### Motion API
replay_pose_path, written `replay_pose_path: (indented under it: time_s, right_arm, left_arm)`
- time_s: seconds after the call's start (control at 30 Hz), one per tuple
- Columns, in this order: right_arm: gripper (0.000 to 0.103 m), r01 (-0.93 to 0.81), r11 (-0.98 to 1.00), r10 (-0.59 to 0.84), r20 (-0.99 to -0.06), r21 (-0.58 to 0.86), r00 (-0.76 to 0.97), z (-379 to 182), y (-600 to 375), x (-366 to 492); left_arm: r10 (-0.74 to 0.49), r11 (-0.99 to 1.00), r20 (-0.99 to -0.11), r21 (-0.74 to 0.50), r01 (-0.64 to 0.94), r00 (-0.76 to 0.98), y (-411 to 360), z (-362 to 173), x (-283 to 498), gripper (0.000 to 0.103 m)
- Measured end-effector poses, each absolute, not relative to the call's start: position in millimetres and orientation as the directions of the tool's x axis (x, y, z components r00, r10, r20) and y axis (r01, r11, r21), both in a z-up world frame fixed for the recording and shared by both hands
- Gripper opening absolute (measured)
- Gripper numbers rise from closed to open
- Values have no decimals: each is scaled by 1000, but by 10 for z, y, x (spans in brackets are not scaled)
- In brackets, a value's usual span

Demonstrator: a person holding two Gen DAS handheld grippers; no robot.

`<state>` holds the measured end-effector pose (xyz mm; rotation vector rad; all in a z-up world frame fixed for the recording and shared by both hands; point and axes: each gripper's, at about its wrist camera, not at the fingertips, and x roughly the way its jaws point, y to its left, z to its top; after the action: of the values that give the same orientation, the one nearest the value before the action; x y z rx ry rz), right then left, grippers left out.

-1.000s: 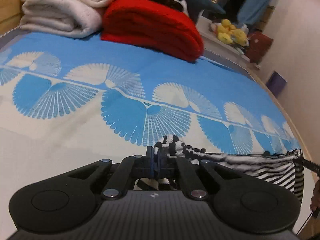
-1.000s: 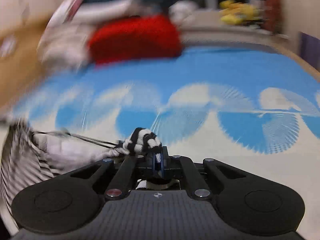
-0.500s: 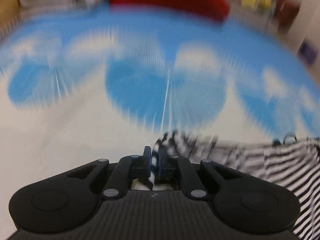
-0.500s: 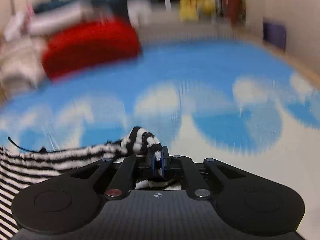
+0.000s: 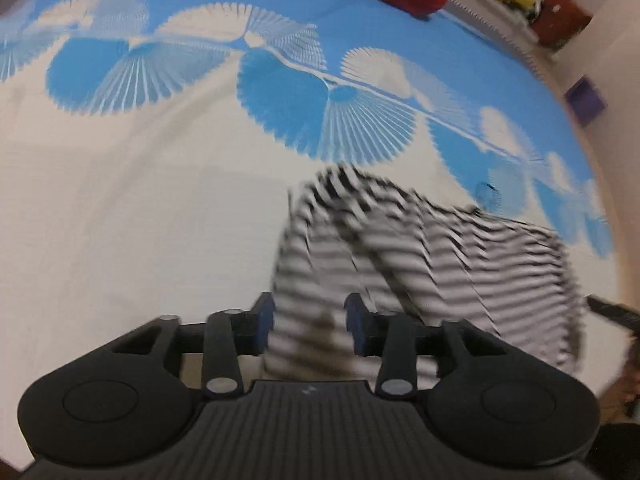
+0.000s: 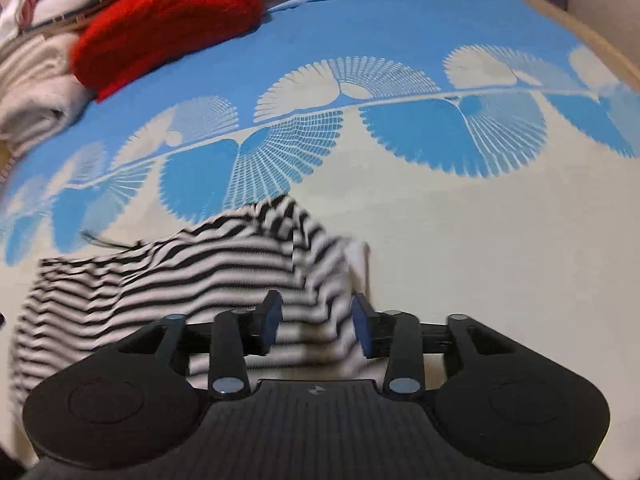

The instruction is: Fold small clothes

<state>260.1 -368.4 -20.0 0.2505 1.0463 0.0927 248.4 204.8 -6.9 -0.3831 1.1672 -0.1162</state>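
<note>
Our left claw (image 5: 310,322) and right claw (image 6: 316,326) both stand spread over the striped garment (image 6: 180,276), which lies on the blue-and-cream bedspread (image 5: 120,220). Only the right view shows the cream blanket (image 6: 32,96) beside the red blanket (image 6: 168,20).

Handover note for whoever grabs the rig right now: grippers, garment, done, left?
Left gripper: open, holding nothing, striped garment lies between and beyond its fingers.
Right gripper: open, same garment under it.
Garment: on the blue and cream bedspread, rumpled, one part lapped over; blurred, so the fold's neatness is unclear.
Red folded blanket sits at the far end.
Done: garment laid on the bed.
Left: probably flatten and finish folding.
</note>
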Motion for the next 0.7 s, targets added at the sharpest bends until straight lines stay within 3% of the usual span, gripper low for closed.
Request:
replay_pose_path:
  time_s: [0.2, 0.37, 0.4, 0.43, 0.47, 0.5, 0.6, 0.63, 0.7]
  right_arm:
    - [52, 138, 939, 246, -897, 314, 368, -514, -3942, 2158]
    - [51, 97, 959, 220, -913, 267, 343, -588, -3923, 1988]
    - [51, 89, 961, 218, -916, 261, 337, -599, -3921, 1975]
    - [41, 85, 962, 215, -916, 258, 338, -595, -3922, 1953]
    - [29, 81, 960, 225, -910, 268, 348, -573, -3930, 1931]
    - [1, 82, 955, 236, -900, 284, 366, -535, -3950, 1909]
    - [0, 134, 921, 257, -827, 367, 499, -305, -4164, 1821]
    - [0, 160, 898, 265, -795, 409, 545, -254, -4250, 1776]
    - [0, 195, 885, 251, -786, 423, 564, -230, -4361, 1711]
  left_arm:
    - [-378, 831, -892, -445, -334, 249, 2283, -657, 2100, 53]
    - [-400, 850, -886, -454, -266, 232, 2213, -729, 2111, 53]
    - [-406, 851, -886, -456, -261, 222, 2193, -751, 2105, 45]
    - [-414, 851, -882, -463, -248, 226, 2183, -754, 2104, 33]
    - [-431, 848, -869, -482, -222, 241, 2172, -725, 2100, 0]
    - [-430, 845, -854, -495, -204, 293, 2203, -647, 2087, 0]
    - [-400, 801, -760, -562, -206, 513, 2476, -311, 1940, 0]
    - [-377, 809, -756, -550, -207, 535, 2519, -256, 1890, 0]
    - [-292, 876, -831, -431, -215, 474, 2453, -299, 1850, 0]
